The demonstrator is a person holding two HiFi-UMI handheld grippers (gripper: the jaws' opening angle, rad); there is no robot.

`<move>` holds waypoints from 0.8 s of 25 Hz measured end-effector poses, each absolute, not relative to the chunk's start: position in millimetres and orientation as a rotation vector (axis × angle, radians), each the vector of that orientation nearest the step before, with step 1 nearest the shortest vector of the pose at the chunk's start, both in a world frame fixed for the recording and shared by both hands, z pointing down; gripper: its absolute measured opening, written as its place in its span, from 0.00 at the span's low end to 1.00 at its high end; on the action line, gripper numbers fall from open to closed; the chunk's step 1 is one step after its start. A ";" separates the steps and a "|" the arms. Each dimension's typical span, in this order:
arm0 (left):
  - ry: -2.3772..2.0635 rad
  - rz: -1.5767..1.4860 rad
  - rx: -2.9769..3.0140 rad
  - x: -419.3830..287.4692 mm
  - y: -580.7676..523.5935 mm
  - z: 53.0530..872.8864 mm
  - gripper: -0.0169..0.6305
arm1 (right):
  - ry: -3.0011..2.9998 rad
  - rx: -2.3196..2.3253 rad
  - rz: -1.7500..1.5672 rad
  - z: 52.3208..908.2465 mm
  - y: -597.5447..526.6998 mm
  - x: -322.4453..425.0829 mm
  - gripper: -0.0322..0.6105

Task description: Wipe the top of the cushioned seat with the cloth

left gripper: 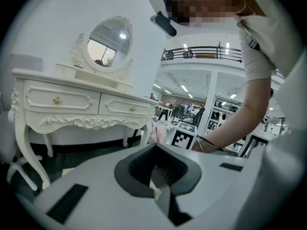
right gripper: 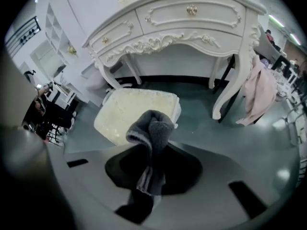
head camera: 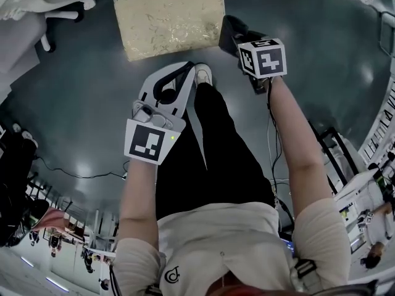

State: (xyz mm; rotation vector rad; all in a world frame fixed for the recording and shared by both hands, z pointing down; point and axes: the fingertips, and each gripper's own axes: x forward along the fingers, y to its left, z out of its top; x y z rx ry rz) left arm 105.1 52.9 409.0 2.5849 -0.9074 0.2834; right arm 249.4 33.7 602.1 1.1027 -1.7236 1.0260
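Note:
The cushioned seat (head camera: pixel 170 17) is a cream square pad on the dark floor, ahead of the person's feet. My right gripper (head camera: pixel 239 41) hangs at its right edge, shut on a dark grey cloth (head camera: pixel 229 31). In the right gripper view the cloth (right gripper: pixel 151 131) bunches up out of the jaws, above the seat (right gripper: pixel 127 111). My left gripper (head camera: pixel 179 73) is held lower, over the person's leg, short of the seat. Its jaws look shut with nothing between them (left gripper: pixel 156 150).
A white carved dressing table (right gripper: pixel 182 18) with an oval mirror (left gripper: pixel 108 44) stands behind the seat. A pink cloth (right gripper: pixel 259 92) hangs by its right leg. White furniture (head camera: pixel 49 5) sits at the far left, and a cable (head camera: pixel 74 172) lies on the floor.

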 end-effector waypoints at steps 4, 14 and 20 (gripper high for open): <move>-0.933 0.236 2.557 86.4 51.1 374.5 0.05 | -1.825 1.161 0.962 541.8 17.9 232.1 0.17; -1.026 0.206 2.658 41.7 53.5 267.8 0.05 | -2.030 1.355 0.783 377.0 6.6 197.0 0.17; -1.099 0.168 2.742 13.8 38.3 192.6 0.05 | -2.119 1.409 0.569 267.4 -1.8 178.3 0.17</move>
